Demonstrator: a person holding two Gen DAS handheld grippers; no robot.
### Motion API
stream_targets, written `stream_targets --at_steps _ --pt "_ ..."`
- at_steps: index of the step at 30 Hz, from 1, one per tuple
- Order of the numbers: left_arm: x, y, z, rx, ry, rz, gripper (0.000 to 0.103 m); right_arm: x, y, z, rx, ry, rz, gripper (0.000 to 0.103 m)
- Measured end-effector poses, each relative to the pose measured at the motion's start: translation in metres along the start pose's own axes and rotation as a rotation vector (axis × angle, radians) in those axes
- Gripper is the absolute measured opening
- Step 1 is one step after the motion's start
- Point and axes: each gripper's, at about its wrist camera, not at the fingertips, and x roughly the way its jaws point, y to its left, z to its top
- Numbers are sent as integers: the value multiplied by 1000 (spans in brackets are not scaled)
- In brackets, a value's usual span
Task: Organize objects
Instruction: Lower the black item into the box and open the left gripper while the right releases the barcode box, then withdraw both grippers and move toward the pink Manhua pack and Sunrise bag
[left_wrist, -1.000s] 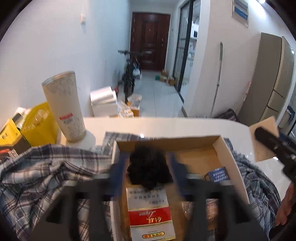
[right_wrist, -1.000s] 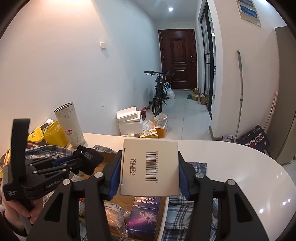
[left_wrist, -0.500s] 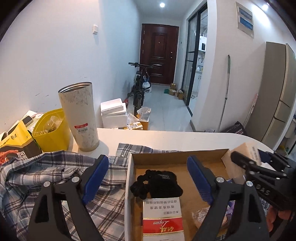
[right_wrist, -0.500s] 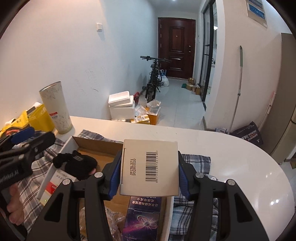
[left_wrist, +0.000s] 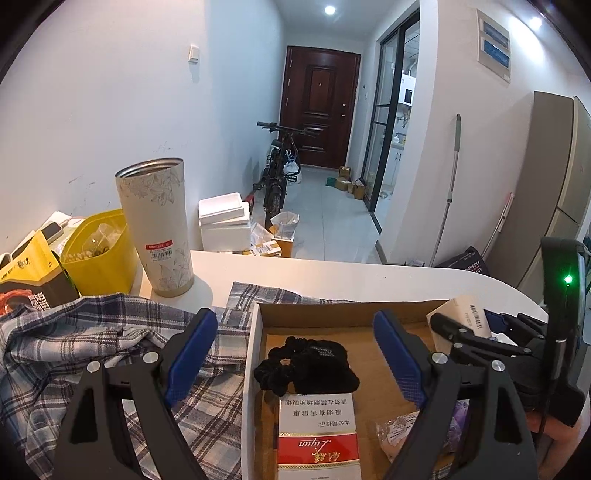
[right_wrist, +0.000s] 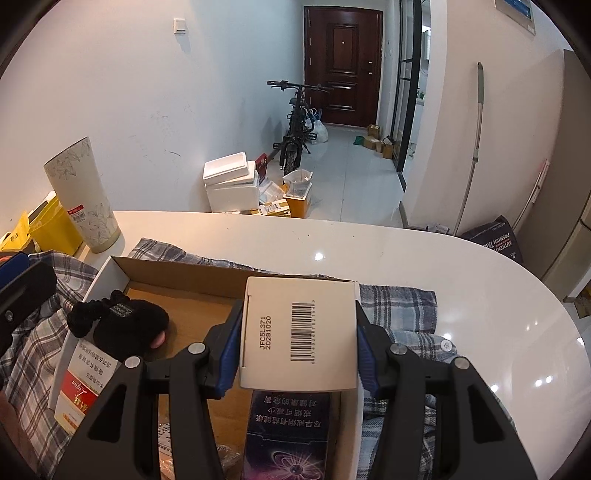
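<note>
Right gripper (right_wrist: 299, 350): we had lowered it, clamped on the white barcoded carton (right_wrist: 300, 334), over the cardboard box (right_wrist: 177, 271) on the bench | Left gripper (left_wrist: 295, 358): we held it wide, empty, above the black pouch (left_wrist: 314, 371) | Meaning: placement seemed imminent.

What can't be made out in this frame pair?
- Dark purple carton: its far end hidden under the white box in the right gripper, right wrist view.
- Plastic-wrapped packet: contents unreadable behind the left gripper, left wrist view.
- Yellow tub: contents too small, both views.
</note>
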Motion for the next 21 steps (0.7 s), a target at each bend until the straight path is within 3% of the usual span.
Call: stream_targets --at_steps 2,4,7,11,17,21 --pt "-1 1 4 -15 19 13 88 -2 -2 1 29 -10 6 58" --pt "-15 2 10 -22 -19 4 88 -11 -8 3 82 -34 45 69" --pt "-44 -3 20 2 -98 13 88 -31 -16 9 128 -78 99 76" --pt "-84 -13 28 59 -177 7 88 -63 -22 16 149 -109 118 76" --pt "-128 -17 26 84 -184 -55 88 -135 -23 19 81 -169 152 76" --pt "-179 -11 17 112 -248 -63 88 -188 -20 5 34 -249 140 77"
